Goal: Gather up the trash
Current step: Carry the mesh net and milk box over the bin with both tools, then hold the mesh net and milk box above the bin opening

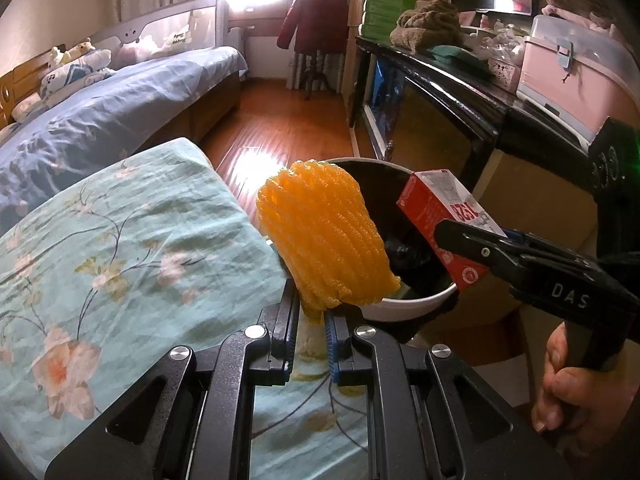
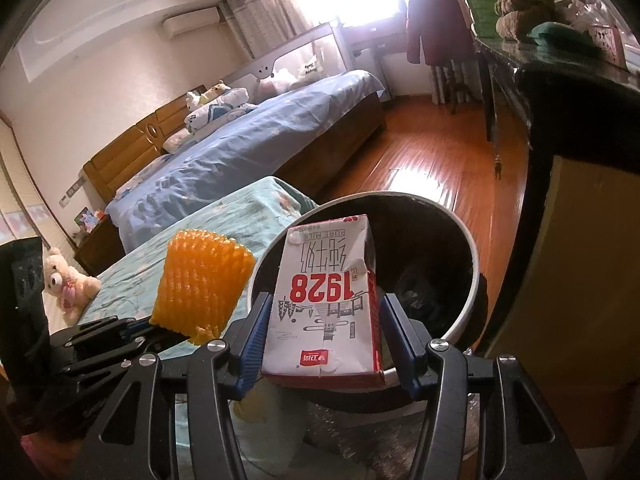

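Left wrist view: left tongs [image 1: 312, 334] clenched on the lower end of an orange foam net sleeve [image 1: 326, 236], soft ribbed mesh, long axis rising up and away from the jaws, held above the near rim of a round white trash bin [image 1: 412, 305] with a black liner. This view also shows the right tongs [image 1: 460, 236] side-on, gripping a red and white milk carton [image 1: 444, 220] over the bin's right rim, plus the person's bare hand [image 1: 576, 388] on the handle; neither shows in the other view. Right wrist view: right tongs [image 2: 324, 328] grasp the carton [image 2: 328, 300] by its two narrow sides, blue ribbed pads pressing the card. Carton is a rectangular paperboard box, upside down, print "1928" inverted, long axis pointing away from the camera over the bin's [image 2: 466, 320] opening. Only here is the carton's white front face readable. Left tongs [image 2: 168, 334] appear at lower left with the net sleeve [image 2: 204, 280] standing up from them, just left of the bin. A floral teal cloth [image 1: 120, 220] lies under the left tongs; bed [image 2: 240, 148] and wood floor [image 2: 440, 160] behind.
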{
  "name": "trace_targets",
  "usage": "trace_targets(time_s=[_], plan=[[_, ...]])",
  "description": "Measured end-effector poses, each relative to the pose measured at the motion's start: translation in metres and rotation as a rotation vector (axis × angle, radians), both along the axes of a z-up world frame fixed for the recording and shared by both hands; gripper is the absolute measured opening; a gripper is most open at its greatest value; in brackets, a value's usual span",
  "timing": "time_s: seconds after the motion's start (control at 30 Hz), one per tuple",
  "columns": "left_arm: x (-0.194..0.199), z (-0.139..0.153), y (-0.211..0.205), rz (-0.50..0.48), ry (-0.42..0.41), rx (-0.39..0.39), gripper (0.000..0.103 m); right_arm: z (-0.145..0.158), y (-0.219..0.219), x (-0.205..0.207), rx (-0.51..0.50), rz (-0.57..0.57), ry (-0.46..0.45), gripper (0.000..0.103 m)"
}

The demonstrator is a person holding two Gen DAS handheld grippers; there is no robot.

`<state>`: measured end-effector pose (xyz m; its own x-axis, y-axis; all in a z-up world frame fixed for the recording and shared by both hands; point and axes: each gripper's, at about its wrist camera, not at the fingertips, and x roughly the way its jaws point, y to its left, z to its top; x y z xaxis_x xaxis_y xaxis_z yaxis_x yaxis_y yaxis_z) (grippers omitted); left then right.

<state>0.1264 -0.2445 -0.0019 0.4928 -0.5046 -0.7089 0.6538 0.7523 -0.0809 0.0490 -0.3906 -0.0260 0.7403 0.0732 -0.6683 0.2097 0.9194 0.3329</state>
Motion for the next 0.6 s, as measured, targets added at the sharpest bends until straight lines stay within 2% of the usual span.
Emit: trace_targets(time_s=[0.6], plan=[[0.018, -0.003, -0.023, -0.012, 0.001, 0.020, 0.011, -0.007, -0.012, 0.021, -0.035, -0.022, 0.040, 0.055]])
